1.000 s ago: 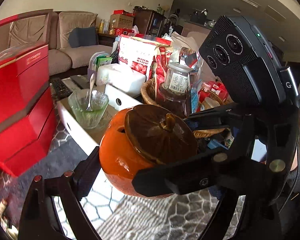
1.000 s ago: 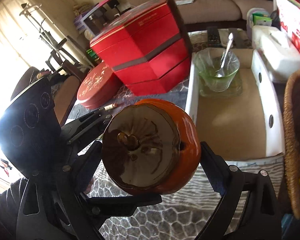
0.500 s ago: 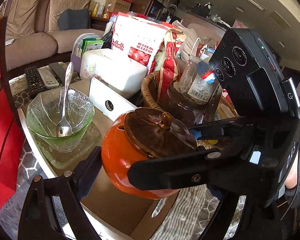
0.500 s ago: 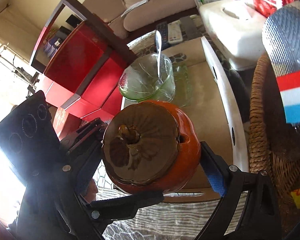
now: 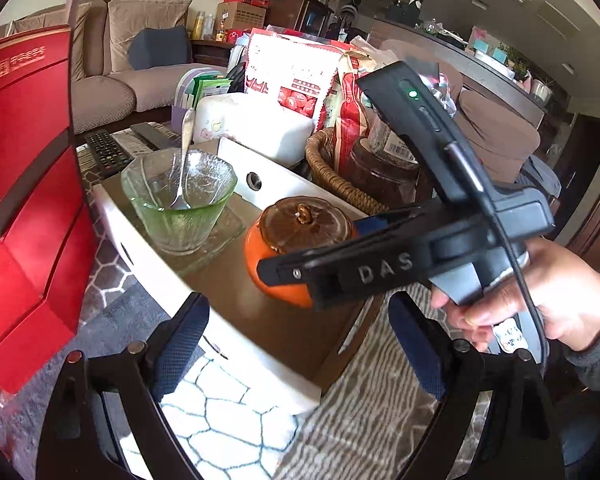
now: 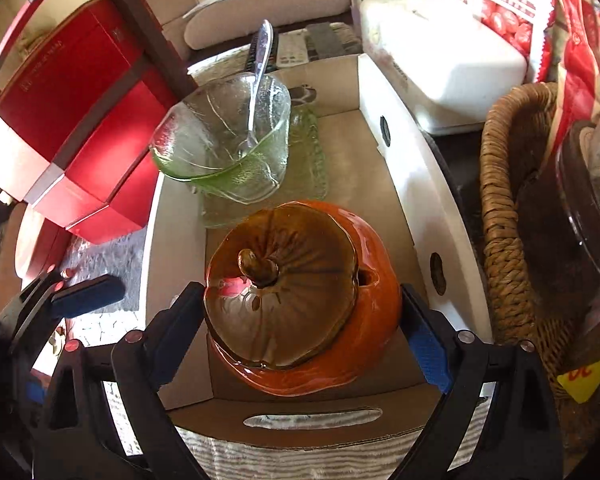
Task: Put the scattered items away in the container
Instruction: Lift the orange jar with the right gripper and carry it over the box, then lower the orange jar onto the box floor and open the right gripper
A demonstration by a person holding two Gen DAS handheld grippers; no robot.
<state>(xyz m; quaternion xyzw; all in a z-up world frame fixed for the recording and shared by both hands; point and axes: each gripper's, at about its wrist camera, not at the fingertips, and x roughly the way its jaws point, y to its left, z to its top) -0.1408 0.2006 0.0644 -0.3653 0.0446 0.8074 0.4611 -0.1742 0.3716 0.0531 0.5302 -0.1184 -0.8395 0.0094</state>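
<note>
An orange pumpkin-shaped pot (image 6: 292, 280) with a brown lid sits low in the near end of the white cardboard box (image 6: 404, 168). My right gripper (image 6: 300, 296) is shut on it, one blue pad against each side. A green glass bowl (image 6: 224, 140) with a spoon (image 6: 256, 80) stands on a glass saucer at the box's far end. In the left wrist view the pot (image 5: 276, 248) lies beyond my left gripper (image 5: 298, 308), which stands open and holds nothing, just outside the box's near wall (image 5: 160, 272). One left finger (image 6: 88, 296) shows left of the box.
Stacked red gift boxes (image 5: 20, 200) crowd the box's left side. A wicker basket (image 6: 504, 240) with jars presses against its right wall. A white tissue box (image 6: 440, 60), snack bags (image 5: 292, 80) and remotes (image 5: 104, 152) lie behind. A hand (image 5: 540, 300) holds the right gripper.
The pot has travelled from above the table edge down into the box, carried by the right gripper. The left gripper has come off the pot and drawn back.
</note>
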